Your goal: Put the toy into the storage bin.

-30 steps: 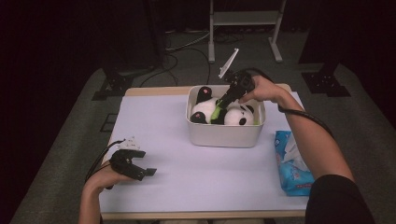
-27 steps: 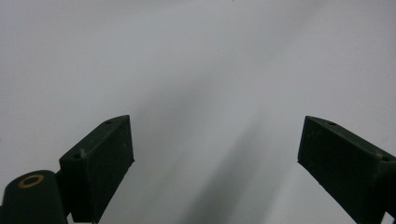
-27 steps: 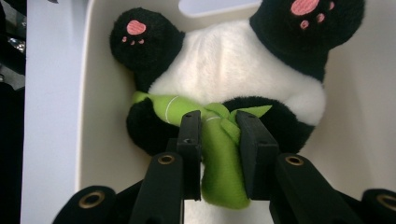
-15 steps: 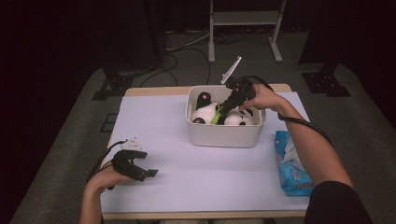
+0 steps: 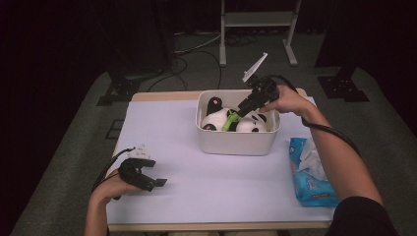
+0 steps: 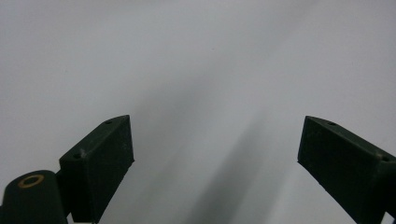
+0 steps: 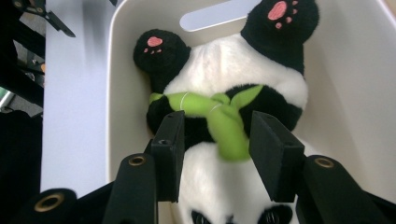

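A black-and-white plush panda (image 5: 215, 118) with a green scarf (image 5: 229, 121) lies on its back in a white bin (image 5: 236, 143) at the table's far middle. My right gripper (image 5: 239, 109) slants down into the bin from the right. In the right gripper view its jaws (image 7: 216, 140) have just been opening. They now stand apart on either side of the scarf (image 7: 226, 122), and the pads do not press on it. The panda's (image 7: 224, 65) pink-soled feet point away, toward the bin's far wall (image 7: 355, 93). My left gripper (image 5: 156, 178) rests open at the near left, over bare table (image 6: 215, 158).
A blue tissue pack (image 5: 311, 173) lies at the table's right edge, under the person's right forearm. White sheet (image 5: 211, 187) covers the table between the bin and the near edge. A metal stand and cables sit on the floor behind the table.
My right gripper has drawn back up and to the right from the panda, and its jaws have widened off the scarf. The left hand has kept still.
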